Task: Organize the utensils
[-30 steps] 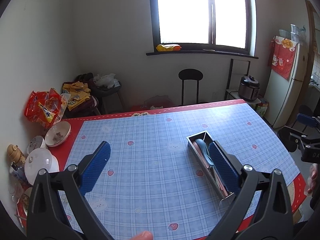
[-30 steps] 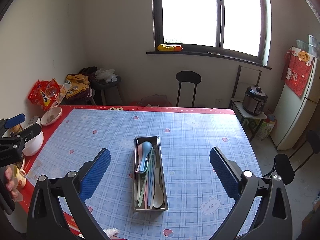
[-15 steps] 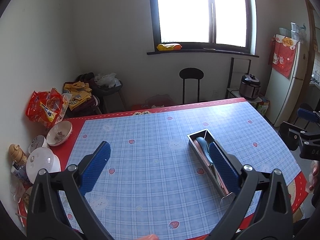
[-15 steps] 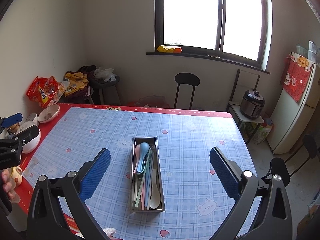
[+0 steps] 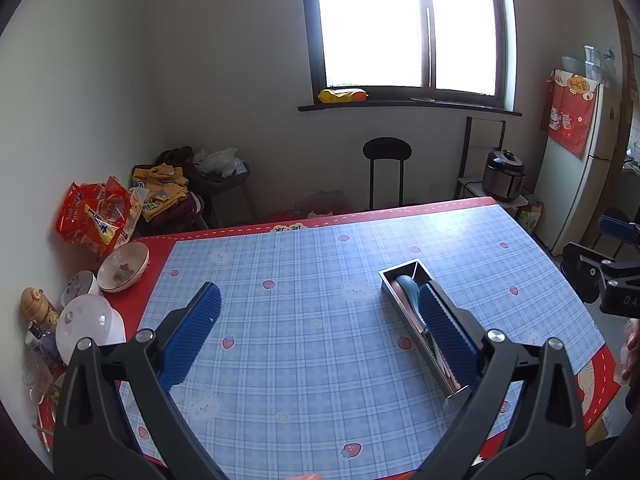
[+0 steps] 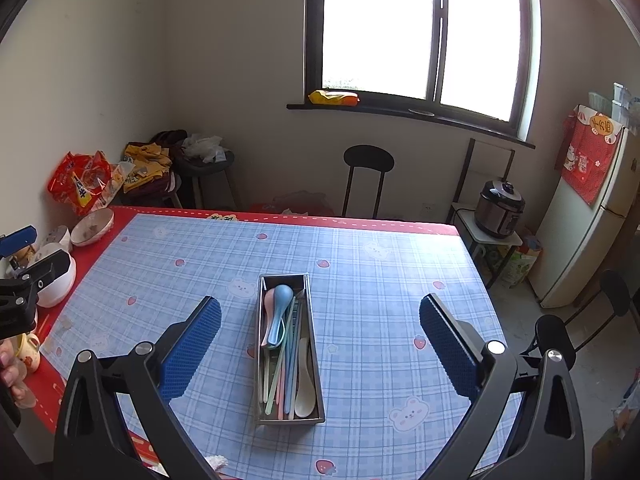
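A long metal utensil box [image 6: 289, 416] lies on the blue checked tablecloth [image 6: 360, 280]. It holds several pastel spoons and chopsticks, among them a blue spoon [image 6: 278, 312], a pink spoon [image 6: 267, 304] and a cream spoon [image 6: 304, 392]. My right gripper [image 6: 320, 356] hangs open above the box, holding nothing. In the left wrist view the same box [image 5: 404, 280] sits to the right, partly hidden behind my right-hand finger. My left gripper [image 5: 318, 332] is open and empty over bare cloth.
Bowls [image 5: 122, 266], a white lid [image 5: 86, 326], a bottle and a red snack bag [image 5: 96, 220] crowd the table's left edge. A cup [image 6: 26, 354] stands near the front left corner. A black stool [image 6: 368, 164], a rice cooker [image 6: 500, 208] and a fridge [image 6: 584, 216] stand beyond the table.
Both grippers have risen and drawn back slightly, so the table sits lower and smaller in view. The box and utensils have not moved. Both stay open.
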### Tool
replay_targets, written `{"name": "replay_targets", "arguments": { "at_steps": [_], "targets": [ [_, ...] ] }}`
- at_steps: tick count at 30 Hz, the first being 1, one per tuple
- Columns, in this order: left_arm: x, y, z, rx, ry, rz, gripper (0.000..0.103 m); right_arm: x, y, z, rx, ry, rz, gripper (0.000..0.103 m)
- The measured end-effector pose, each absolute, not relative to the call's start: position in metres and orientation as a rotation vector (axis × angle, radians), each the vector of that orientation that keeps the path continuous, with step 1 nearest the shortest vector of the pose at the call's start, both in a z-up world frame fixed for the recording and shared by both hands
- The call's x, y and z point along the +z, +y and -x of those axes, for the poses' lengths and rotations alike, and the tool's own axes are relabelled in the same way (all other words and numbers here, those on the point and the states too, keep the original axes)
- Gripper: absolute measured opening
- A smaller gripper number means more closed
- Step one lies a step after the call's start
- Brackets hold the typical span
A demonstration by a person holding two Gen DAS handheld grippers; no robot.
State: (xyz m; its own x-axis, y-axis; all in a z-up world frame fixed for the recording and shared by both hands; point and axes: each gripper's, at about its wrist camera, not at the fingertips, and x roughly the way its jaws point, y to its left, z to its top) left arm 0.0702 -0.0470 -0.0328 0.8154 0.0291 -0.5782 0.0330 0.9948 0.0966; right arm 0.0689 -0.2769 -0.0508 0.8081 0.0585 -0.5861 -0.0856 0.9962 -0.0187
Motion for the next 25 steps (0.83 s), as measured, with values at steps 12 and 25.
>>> {"name": "replay_targets", "arguments": {
  "at_steps": [12, 25],
  "targets": [
    [-0.0331, -0.0456, -0.0705, -0.002, 0.622, -0.098, 0.097, -0.052, -0.2778, -0.0728, 0.075, 0.631, 0.05, 0.097],
    [-0.0323, -0.0475, -0.0732, 0.021, 0.623, -0.103, 0.097, -0.0529, -0.277, -0.0716, 0.072, 0.635, 0.047, 0.097]
  ]
}}
